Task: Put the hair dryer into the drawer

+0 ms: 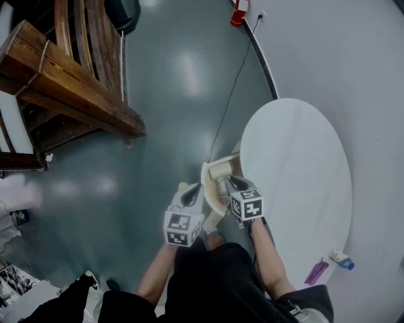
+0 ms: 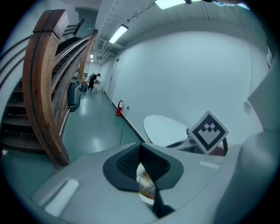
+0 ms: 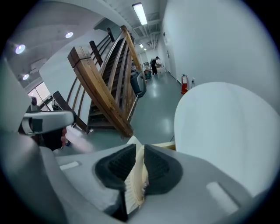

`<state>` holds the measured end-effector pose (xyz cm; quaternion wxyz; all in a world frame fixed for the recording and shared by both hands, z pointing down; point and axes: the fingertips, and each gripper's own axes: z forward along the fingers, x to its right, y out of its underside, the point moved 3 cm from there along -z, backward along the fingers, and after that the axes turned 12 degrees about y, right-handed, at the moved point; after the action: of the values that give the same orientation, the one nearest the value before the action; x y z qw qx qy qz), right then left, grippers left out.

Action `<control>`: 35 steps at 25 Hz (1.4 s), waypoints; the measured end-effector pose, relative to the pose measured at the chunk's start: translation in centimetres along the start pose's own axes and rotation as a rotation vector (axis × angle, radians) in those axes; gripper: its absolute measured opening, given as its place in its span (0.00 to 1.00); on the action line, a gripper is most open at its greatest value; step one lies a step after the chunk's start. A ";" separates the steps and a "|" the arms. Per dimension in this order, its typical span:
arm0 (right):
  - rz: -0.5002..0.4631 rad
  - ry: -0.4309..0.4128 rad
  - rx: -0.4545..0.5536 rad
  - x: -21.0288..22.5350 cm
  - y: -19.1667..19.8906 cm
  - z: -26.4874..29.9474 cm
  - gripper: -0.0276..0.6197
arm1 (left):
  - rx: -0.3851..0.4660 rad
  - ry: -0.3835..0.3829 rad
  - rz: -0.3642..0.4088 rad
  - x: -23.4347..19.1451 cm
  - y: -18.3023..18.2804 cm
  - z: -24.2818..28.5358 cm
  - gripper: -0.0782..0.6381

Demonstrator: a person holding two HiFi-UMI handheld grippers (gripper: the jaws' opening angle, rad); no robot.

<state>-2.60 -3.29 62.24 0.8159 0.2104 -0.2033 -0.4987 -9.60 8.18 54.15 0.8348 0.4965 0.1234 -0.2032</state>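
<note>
A cream wooden drawer [image 1: 216, 178] stands pulled out from under the white oval table [image 1: 297, 164], over the green floor. My right gripper [image 1: 231, 183] is shut on the thin edge of the drawer's front panel [image 3: 134, 183]; the right gripper view shows the cream board pinched between the dark pads of that gripper [image 3: 139, 151]. My left gripper [image 1: 190, 193] hangs just left of the drawer, and the left gripper view shows its jaws [image 2: 141, 149] shut with nothing between them. I cannot make out the hair dryer in any view.
A wooden staircase [image 1: 69, 82] fills the upper left. A black cable [image 1: 230, 94] runs along the floor to the wall, near a red fire extinguisher [image 1: 238, 12]. A purple item [image 1: 317, 272] and a small bottle [image 1: 341, 258] lie on the table's near end. My shoe [image 2: 146, 189] is below the left gripper.
</note>
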 end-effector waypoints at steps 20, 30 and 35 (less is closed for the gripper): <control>-0.010 0.002 0.471 0.7 -7.4 -16.8 0.05 | 0.147 0.012 0.201 8.3 -8.7 -4.5 0.12; -0.045 0.032 0.639 1.7 -6.6 -23.9 0.05 | 0.238 -0.026 0.265 11.1 -10.1 -7.5 0.12; -0.059 0.053 0.681 2.4 -5.4 -26.0 0.05 | 0.240 -0.039 0.270 11.9 -9.4 -8.2 0.12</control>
<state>8.53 -4.01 38.07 0.6890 0.4892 -0.3307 -0.4202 -3.44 8.83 38.05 0.7916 0.6005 0.0143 -0.1118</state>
